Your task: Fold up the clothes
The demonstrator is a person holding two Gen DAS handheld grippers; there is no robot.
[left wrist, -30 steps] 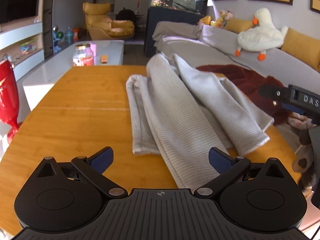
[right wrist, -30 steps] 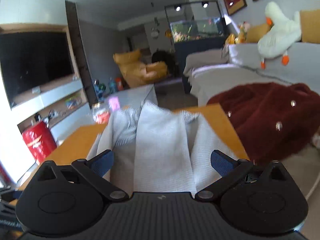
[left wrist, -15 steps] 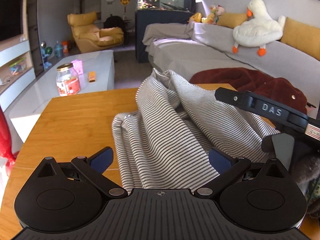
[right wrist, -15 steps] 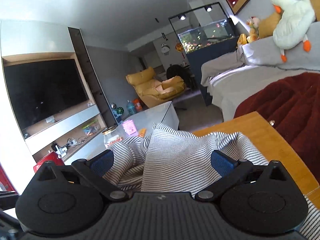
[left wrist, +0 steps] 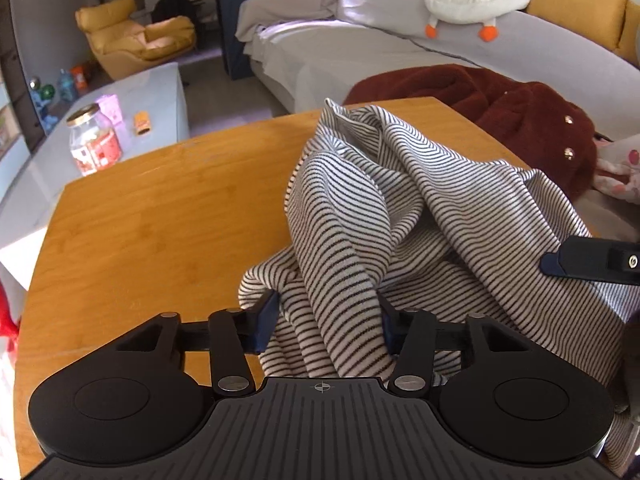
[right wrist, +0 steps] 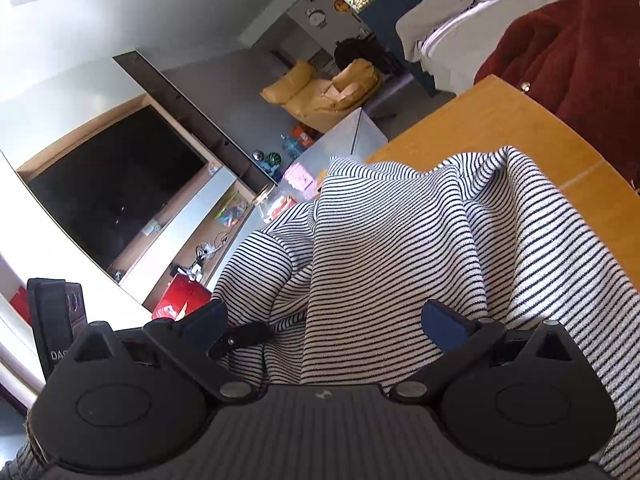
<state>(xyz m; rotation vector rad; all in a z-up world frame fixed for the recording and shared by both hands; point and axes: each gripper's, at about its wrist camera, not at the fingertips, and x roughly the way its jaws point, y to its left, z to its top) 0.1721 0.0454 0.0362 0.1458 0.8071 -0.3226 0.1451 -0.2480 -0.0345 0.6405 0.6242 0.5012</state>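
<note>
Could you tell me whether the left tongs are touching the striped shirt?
Touching: the left wrist view shows the left tongs closing on a bunched fold of the striped shirt, cloth against both blue pads.

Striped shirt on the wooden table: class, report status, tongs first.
Left tongs closing on a fold of striped shirt. Right tongs open over the cloth. Shirt bunched on wooden table. Nothing in the way.

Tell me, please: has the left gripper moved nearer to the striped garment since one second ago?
Yes. In the left wrist view the striped garment now fills the space between the closing jaws of the left gripper, and the glass jar looks larger and nearer.
</note>
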